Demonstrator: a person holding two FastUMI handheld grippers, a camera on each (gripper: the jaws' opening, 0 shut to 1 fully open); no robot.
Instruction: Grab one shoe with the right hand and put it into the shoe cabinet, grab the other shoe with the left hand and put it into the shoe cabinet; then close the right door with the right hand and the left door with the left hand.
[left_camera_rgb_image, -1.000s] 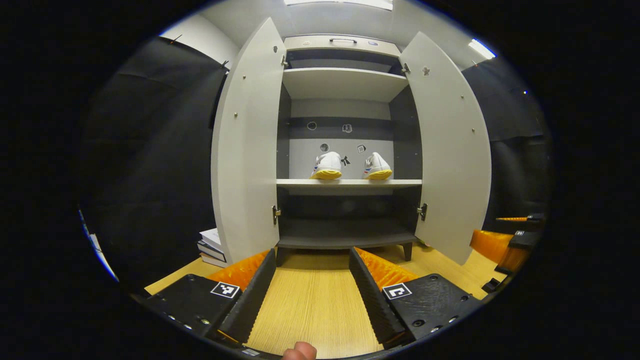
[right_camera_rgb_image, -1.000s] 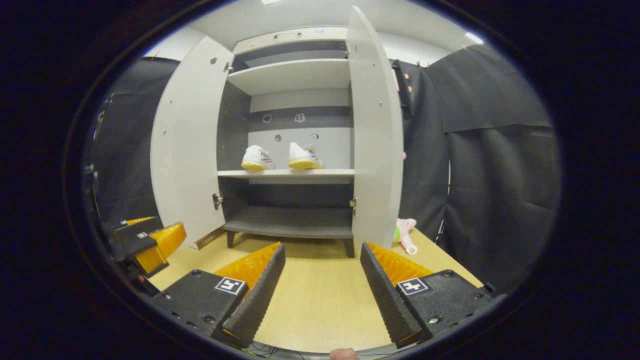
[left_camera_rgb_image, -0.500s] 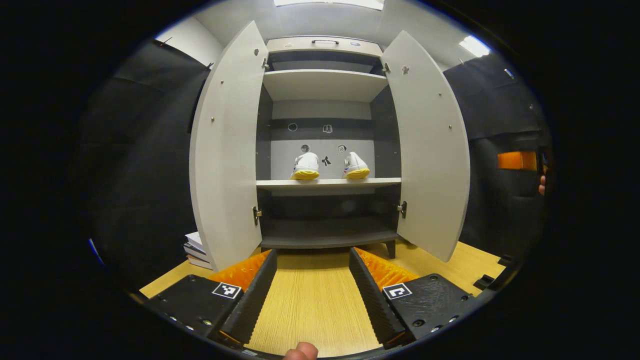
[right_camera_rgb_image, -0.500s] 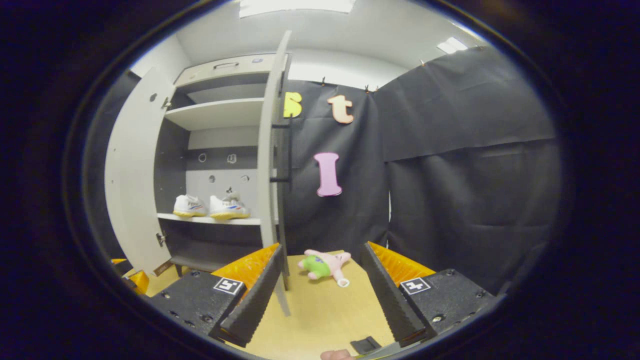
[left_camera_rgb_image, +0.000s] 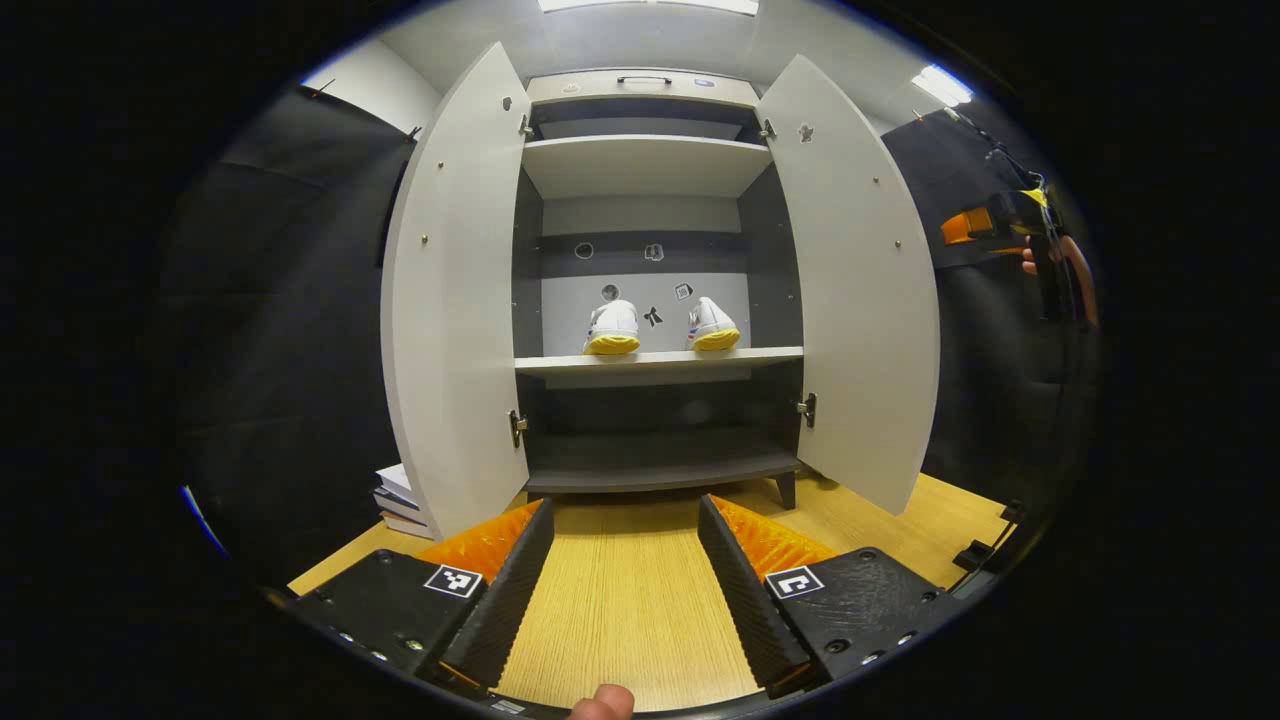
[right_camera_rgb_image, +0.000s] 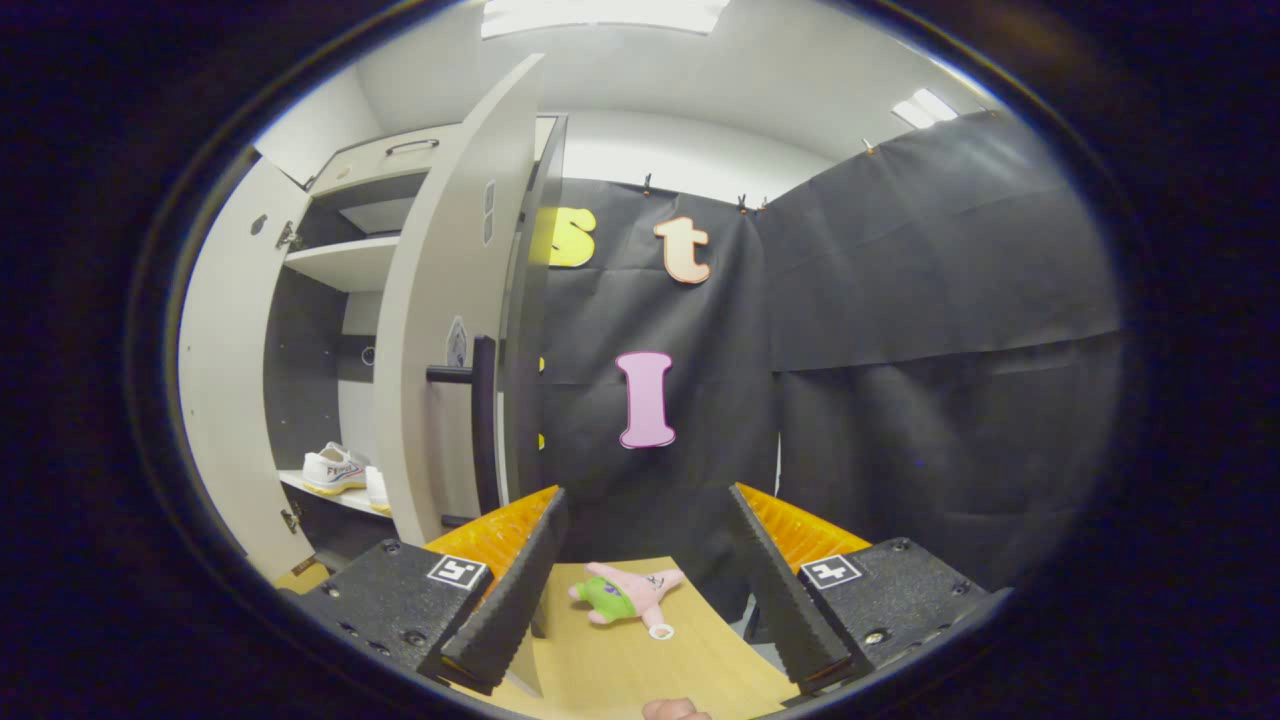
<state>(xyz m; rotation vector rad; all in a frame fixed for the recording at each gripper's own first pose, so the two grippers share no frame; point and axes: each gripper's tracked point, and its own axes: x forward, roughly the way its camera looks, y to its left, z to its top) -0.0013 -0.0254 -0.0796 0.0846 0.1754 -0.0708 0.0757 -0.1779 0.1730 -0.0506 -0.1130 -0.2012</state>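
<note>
Two white shoes with yellow soles, one beside the other, stand on the middle shelf of the shoe cabinet. Both doors hang open: the left door and the right door. My left gripper is open over the wooden floor, facing the cabinet. My right gripper is open behind the right door, near its dark handle. One shoe shows past that door's edge. In the left gripper view the right gripper is raised beyond the right door, held by a hand.
A stack of books lies left of the cabinet. A pink and green plush toy lies on the wooden floor by the black cloth wall. The cabinet's lower shelf holds nothing.
My right gripper has swung right and risen, from facing the cabinet's inside to the outer side of the right door. My left gripper has drawn back slightly. Both stayed open.
</note>
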